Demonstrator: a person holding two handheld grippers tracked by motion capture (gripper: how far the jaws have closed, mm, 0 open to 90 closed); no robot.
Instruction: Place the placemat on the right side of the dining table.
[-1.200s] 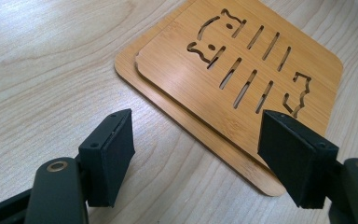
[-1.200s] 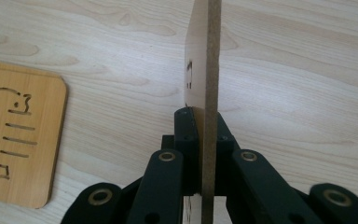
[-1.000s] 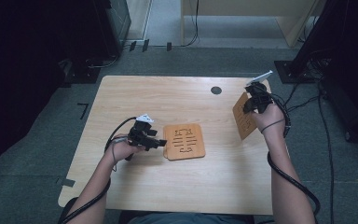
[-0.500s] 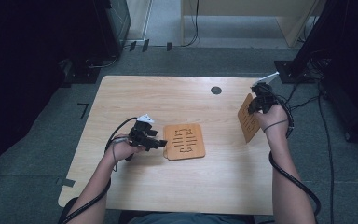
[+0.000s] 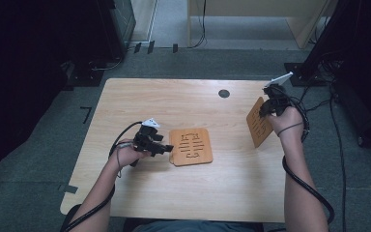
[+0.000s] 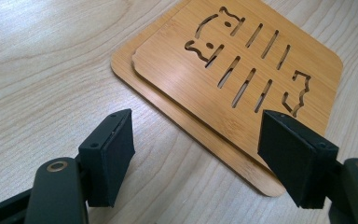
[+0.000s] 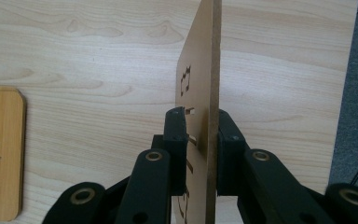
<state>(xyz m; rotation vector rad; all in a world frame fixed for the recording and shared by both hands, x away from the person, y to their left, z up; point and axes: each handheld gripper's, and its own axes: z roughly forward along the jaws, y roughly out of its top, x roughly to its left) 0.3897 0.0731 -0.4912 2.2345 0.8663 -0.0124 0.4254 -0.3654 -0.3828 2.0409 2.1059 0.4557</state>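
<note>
1. Bamboo trivet board point(image 7: 204, 70), a thin tan square with rounded corners and cut-out slots, stands on edge between the jaws of the right gripper point(image 7: 201, 154), above the right side of the pale wooden table point(image 7: 98, 56).
2. In the right gripper view a narrow gap shows between the left pad and the board's face, while the right pad lies against the other face; the jaws have just been opening, with the board between them.
3. In the high view the same board point(image 5: 258, 123) tilts upright near the table's right edge, with the right gripper point(image 5: 269, 107) at its upper edge.
4. Two matching flat bamboo boards with a cat-and-fish cut-out pattern point(image 6: 233, 60) lie stacked near the table's middle, the upper one shifted slightly off the lower.
5. Left gripper point(image 6: 196, 149) rests low at the stack's left edge, jaws spread, with one corner of the stack between the pads; neither pad touches it.
6. A small dark round grommet point(image 5: 224, 94) sits in the table's far part, well apart from both boards.
</note>
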